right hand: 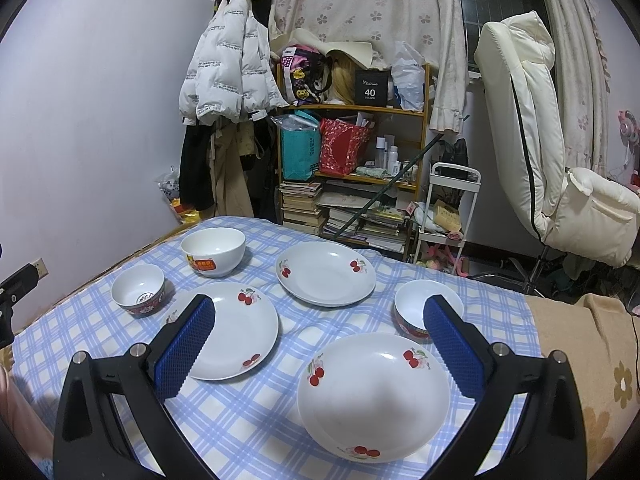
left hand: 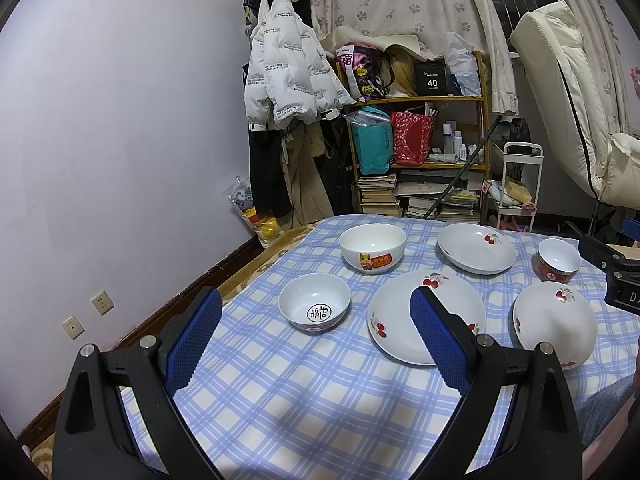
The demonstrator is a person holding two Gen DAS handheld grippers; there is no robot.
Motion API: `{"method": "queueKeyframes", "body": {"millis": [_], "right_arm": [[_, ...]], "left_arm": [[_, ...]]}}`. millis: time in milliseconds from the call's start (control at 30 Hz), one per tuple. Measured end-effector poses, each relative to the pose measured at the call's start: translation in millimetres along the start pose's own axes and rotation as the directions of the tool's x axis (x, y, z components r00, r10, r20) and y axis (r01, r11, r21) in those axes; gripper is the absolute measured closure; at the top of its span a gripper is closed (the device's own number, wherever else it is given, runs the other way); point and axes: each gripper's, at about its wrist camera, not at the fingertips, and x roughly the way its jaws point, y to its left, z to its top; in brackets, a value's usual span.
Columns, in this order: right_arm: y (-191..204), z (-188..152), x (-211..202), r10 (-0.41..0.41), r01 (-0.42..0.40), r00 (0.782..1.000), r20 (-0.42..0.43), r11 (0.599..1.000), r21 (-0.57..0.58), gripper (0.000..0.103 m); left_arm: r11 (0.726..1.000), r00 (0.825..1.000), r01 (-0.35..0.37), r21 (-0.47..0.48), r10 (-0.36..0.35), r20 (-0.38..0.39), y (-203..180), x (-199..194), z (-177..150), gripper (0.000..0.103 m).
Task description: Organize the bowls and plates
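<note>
Scene: three cherry-print plates and three bowls lie spread, none stacked, on a bench [right hand: 248, 432] under a blue checked cloth.
Left claw [left hand: 316, 330]: spread wide and empty, hovering at the lower centre of its frame, with the small bowl with a black mark inside [left hand: 314, 307] between its blue pads.
Right claw [right hand: 320, 338]: spread wide and empty, hovering above the near plate [right hand: 372, 396] at the lower centre of its frame.
Plates: a middle plate [right hand: 234, 336] sits left of centre and a far plate [right hand: 326, 274] above centre, each apart from the others.
Bowls: a large white bowl [right hand: 214, 251] stands at upper left, and a red-patterned bowl [right hand: 416, 312] sits just beyond the near plate.
Progress: sorting appears not yet begun.
Risk: glazed rims could slip from the pads if pinched too shallowly; the soft cloth may drag and shift neighbouring dishes; a plate lowered off-centre onto another could chip or slide; the red-patterned bowl sits close enough to be knocked when the near plate is lifted.
</note>
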Motion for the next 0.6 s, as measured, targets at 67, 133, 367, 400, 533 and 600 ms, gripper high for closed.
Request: {"method": "queueKeyframes", "body": {"millis": [67,133,367,400,533,600], "right_arm": [[0.3,0.0,0.2,-0.002,0.002,1.0,-0.001,1.0,-0.001,0.0],[0.3,-0.2,0.2,-0.001,0.001,1.0,-0.001,1.0,-0.001,0.0],[0.1,0.1,0.5,-0.003,0.003,1.0,-0.001,1.0,-0.003,0.0],[0.8,-0.3,0.6,-0.006,0.006,1.0,0.0,1.0,-0.003,0.0],[0.8,-0.9,0.9,-0.005,0.005,1.0,-0.002,1.0,-0.003,0.0],[0.8,-1.0,1.1,-0.006,0.006,1.0,-0.002,1.0,-0.004,0.0]], "left_arm": [[1.0,1.0,0.001,0.001,-0.001,-0.002,0.4,0.6,-0.1,0.009],[1.0,1.0,0.0,0.0,0.0,-0.001,0.1,0.1,-0.2,0.009],[1.0,1.0,0.0,0.001,0.0,-0.001,0.4,0.7,-0.1,0.009],[1.0,1.0,0.001,0.0,-0.001,-0.002,0.2,0.4,0.0,0.009],[1.0,1.0,-0.002,-0.004,0.002,-0.007,1.3,1.6,-1.6,0.009],[1.0,1.0,-0.005,-0.003,0.005,-0.008,2.5,1.9,-3.5,0.009]]}}
